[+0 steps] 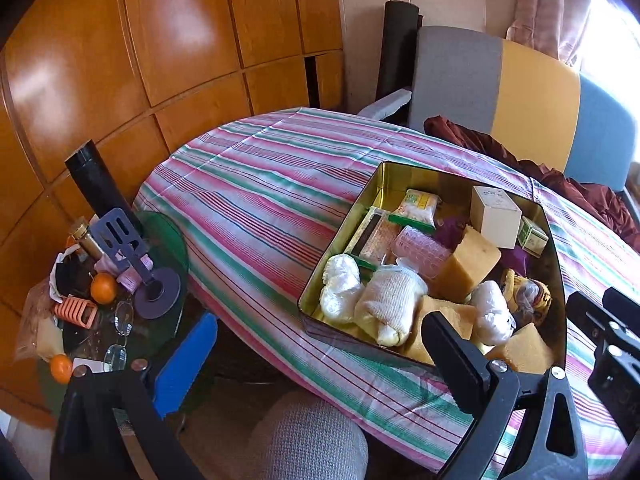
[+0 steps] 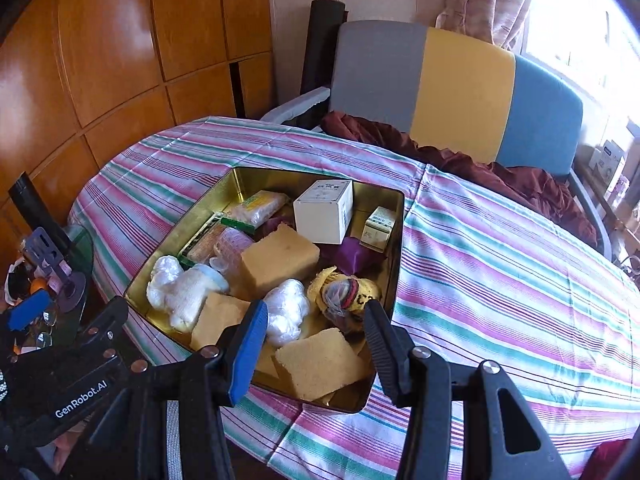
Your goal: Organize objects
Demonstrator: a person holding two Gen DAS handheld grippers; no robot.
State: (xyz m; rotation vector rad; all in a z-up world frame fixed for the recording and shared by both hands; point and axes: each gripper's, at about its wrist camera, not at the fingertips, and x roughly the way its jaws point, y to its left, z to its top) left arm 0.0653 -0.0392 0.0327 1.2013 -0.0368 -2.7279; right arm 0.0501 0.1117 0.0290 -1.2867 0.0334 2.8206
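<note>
Both grippers, the right gripper (image 2: 316, 344) and the left gripper (image 1: 320, 364), hang open and empty above the near edge of the gold tin (image 2: 236, 178), so the next pick should be one loose sponge (image 2: 320, 362) by the tin's near corner.

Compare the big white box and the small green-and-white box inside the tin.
The white box is much larger than the small green-and-white box. The white box is nearly plain, with only small print on top; the small box has green printed labelling. The white box sits toward the middle of the far end of the tin; the small box sits beside the right wall. Both are upright, closed cardboard cartons.
</note>
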